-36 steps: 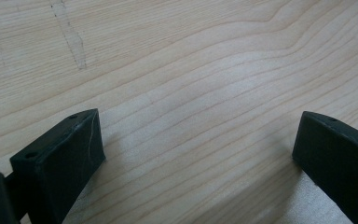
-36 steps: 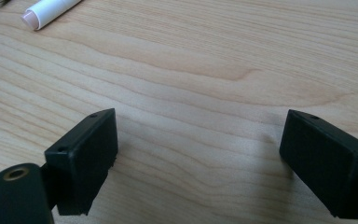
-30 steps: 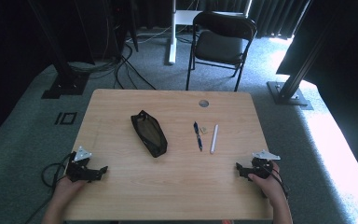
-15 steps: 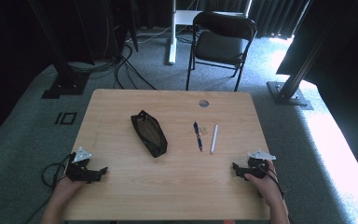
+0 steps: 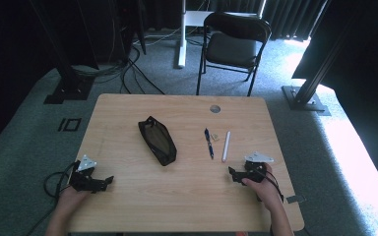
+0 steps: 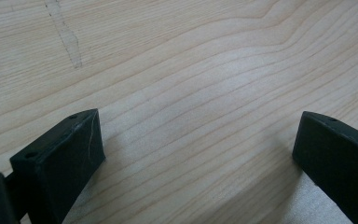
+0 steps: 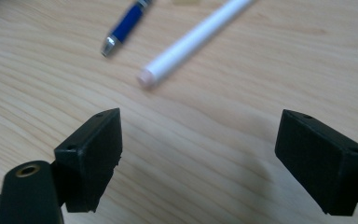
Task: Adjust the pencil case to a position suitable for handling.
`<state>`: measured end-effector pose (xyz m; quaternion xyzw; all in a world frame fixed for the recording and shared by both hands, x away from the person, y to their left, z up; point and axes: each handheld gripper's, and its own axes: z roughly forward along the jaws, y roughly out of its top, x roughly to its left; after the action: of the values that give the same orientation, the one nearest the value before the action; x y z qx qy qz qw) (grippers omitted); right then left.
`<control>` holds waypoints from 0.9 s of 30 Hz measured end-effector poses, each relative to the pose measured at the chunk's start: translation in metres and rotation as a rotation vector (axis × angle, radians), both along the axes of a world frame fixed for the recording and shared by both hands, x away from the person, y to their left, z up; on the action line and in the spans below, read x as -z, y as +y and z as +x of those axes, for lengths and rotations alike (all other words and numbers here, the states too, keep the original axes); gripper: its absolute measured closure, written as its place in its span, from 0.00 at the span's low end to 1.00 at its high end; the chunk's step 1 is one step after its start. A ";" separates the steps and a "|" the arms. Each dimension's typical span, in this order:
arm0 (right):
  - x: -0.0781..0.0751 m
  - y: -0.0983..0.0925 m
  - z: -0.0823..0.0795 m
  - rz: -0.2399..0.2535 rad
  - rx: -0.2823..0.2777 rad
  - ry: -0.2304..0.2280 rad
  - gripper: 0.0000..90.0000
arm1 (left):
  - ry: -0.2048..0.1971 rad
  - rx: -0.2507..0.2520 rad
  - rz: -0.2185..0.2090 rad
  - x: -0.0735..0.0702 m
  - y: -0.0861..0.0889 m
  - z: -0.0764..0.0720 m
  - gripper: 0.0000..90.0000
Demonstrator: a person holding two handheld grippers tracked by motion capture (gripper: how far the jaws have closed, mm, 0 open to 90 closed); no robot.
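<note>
White pen (image 7: 196, 42) beside blue pen (image 7: 125, 27).

The table (image 5: 128, 206) is light wood with a wavy grain pattern and a pale streak visible in the left gripper view. The pouch (image 5: 157, 140) is black with an olive-brown centre. One pen (image 7: 127, 25) is blue with a silver tip; the other pen (image 7: 191, 39) is plain white. Both grippers, left gripper (image 5: 109, 180) and right gripper (image 5: 230, 172), are black with grey top plates.
</note>
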<state>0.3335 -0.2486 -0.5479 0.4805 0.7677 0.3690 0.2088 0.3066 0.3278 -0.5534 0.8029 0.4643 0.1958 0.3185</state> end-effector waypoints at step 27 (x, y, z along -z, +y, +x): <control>-0.025 0.087 0.013 0.084 -0.188 -0.069 0.16 | 0.000 0.000 0.000 0.000 0.000 0.000 0.02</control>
<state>0.3467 -0.1617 -0.5232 0.4017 0.7856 0.4351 0.1793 0.3066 0.3278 -0.5534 0.8029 0.4643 0.1957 0.3186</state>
